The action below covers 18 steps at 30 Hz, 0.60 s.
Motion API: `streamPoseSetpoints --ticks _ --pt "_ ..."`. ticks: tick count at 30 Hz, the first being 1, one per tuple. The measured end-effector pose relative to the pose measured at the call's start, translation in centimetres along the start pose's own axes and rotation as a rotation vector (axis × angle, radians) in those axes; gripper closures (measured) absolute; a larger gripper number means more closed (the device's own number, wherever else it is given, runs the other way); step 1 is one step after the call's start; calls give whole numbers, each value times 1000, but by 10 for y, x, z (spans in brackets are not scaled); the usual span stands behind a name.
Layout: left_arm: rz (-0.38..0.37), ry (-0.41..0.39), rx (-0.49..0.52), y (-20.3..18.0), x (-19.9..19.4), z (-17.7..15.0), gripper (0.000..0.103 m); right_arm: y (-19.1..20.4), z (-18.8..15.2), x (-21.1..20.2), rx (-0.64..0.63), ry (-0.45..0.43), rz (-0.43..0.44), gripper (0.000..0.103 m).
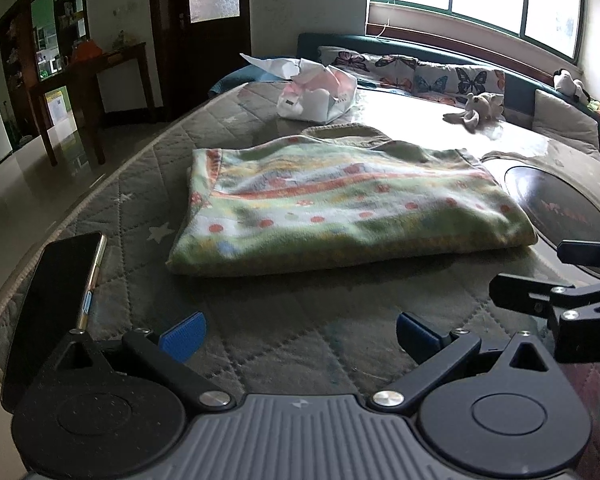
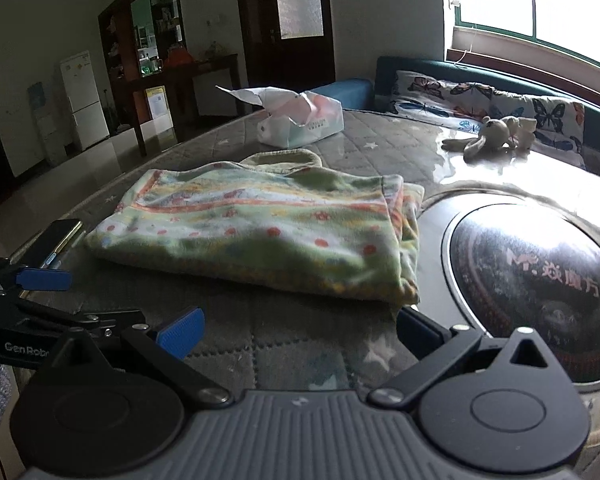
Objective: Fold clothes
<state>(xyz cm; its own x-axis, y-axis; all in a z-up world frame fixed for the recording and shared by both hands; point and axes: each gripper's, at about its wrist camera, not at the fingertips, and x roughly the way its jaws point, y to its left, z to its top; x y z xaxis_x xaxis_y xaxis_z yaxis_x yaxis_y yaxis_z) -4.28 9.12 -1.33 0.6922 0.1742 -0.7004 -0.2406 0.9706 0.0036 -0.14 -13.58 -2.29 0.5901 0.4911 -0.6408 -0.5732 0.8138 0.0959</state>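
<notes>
A folded green and white garment with orange stripes and red dots lies flat on the quilted grey table cover. A beige collar edge shows behind it. My left gripper hangs open just short of the garment's near edge, nothing between its blue pads. My right gripper is open too, near the garment's right front corner, with its right finger close under that corner. The other gripper's tips show at the right edge of the left wrist view and the left edge of the right wrist view.
A phone lies left of the garment near the table edge. A dark round inset sits at the right. A white bag, a plush toy and butterfly cushions lie behind. Floor and a wooden desk are to the left.
</notes>
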Motion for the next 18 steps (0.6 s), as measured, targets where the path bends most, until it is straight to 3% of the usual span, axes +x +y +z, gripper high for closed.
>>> streamPoseSetpoints --ticks 18 --pt "-21 19 2 -8 0 -7 0 1 -11 -4 9 20 -5 0"
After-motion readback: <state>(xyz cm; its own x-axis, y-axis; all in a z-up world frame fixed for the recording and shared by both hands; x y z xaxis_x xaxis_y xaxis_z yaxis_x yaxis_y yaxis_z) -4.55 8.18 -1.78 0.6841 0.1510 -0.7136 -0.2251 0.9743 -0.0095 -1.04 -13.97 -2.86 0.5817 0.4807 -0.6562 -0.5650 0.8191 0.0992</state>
